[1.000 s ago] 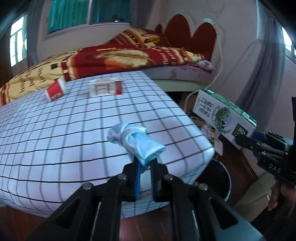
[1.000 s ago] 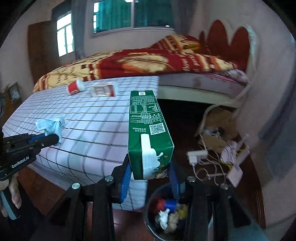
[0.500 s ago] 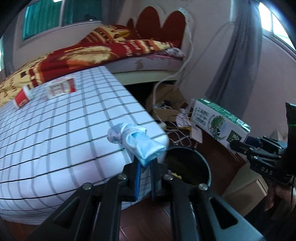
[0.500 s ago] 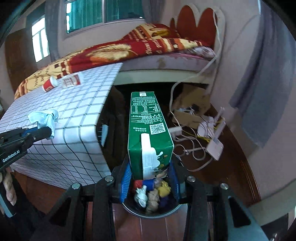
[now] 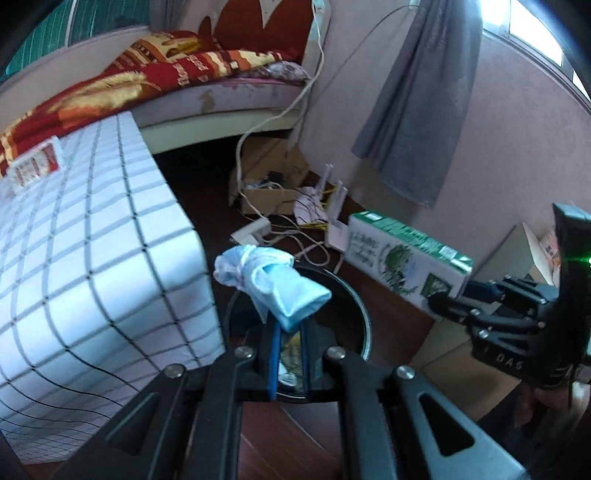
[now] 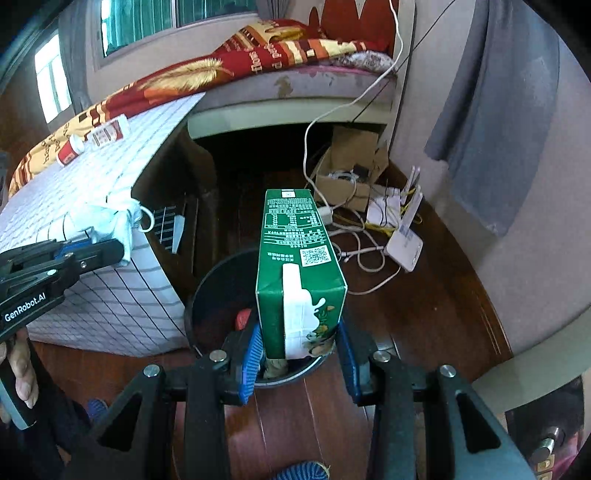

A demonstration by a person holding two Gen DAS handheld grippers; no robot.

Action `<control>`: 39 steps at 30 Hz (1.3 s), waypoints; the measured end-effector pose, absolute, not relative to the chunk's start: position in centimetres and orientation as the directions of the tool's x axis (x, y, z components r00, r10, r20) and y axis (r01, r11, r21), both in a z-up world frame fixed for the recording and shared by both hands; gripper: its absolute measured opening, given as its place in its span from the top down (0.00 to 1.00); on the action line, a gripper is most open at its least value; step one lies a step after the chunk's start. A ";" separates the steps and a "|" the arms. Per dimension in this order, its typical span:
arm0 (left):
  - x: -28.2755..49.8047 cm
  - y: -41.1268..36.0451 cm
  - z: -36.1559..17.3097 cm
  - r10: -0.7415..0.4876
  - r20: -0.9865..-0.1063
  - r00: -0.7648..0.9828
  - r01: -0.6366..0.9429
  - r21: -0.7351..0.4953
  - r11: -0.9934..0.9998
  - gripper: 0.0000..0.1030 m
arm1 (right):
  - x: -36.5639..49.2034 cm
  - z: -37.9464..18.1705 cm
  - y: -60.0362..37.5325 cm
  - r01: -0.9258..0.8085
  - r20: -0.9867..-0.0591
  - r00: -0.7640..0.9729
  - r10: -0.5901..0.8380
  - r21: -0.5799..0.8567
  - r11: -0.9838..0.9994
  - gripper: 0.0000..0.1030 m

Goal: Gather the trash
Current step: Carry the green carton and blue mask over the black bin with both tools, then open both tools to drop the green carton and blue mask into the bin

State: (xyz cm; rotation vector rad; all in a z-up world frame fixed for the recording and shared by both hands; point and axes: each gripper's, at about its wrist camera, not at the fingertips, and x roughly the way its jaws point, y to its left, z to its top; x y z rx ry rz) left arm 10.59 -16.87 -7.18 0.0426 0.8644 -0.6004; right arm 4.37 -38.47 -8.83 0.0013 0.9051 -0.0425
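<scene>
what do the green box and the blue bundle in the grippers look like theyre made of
Green box: looks like printed, coated paperboard, a drink carton; crisp folded edges, slight sheen.
Blue bundle: seems thin nonwoven fabric, matte, likely a crumpled face mask; soft creases, a white loop on it in the right wrist view.

Daylight enters from a window (image 6: pixel 147 26) far beyond the jaws at upper left and another window (image 5: pixel 532 40) blown out white at upper right. The room is otherwise dim, and the floor under the bed (image 6: pixel 258 147) ahead of the jaws is near black. Fisheye bending curves the edges into dark corners. Motion blur smears the checked cloth (image 5: pixel 74 221) left of the jaws.
</scene>
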 end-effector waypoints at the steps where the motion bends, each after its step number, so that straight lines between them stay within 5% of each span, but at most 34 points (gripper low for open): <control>1: 10.7 -17.2 -7.7 -0.482 -0.733 0.479 0.514 -0.211 0.831 0.90 | 4.5 -9.1 -38.4 0.032 -0.791 0.612 -0.032 -0.015 0.999 0.61; 25: 14.8 -21.4 -17.4 -0.457 -0.851 0.259 0.502 -0.285 0.816 0.87 | 8.9 -19.0 -37.4 -0.151 -0.895 0.444 0.045 -0.026 0.988 0.57; 26: 15.1 -21.4 -17.8 -0.449 -0.855 0.260 0.491 -0.283 0.824 0.76 | 9.2 -19.6 -37.3 -0.164 -0.900 0.435 0.024 -0.053 0.985 0.46; 27: 15.3 -21.3 -18.2 -0.438 -0.861 0.260 0.479 -0.278 0.832 0.64 | 9.6 -20.4 -37.6 -0.133 -0.903 0.424 -0.067 -0.135 0.982 0.16; 29: 15.6 -20.9 -18.8 -0.409 -0.870 0.274 0.448 -0.261 0.855 0.21 | 9.8 -20.5 -38.7 -0.084 -0.891 0.443 -0.096 -0.148 0.985 0.10; 39: 14.8 -19.5 -19.7 -0.308 -0.891 0.335 0.410 -0.157 0.899 0.03 | 10.4 -19.6 -42.2 0.073 -0.887 0.452 -0.088 -0.062 0.995 0.00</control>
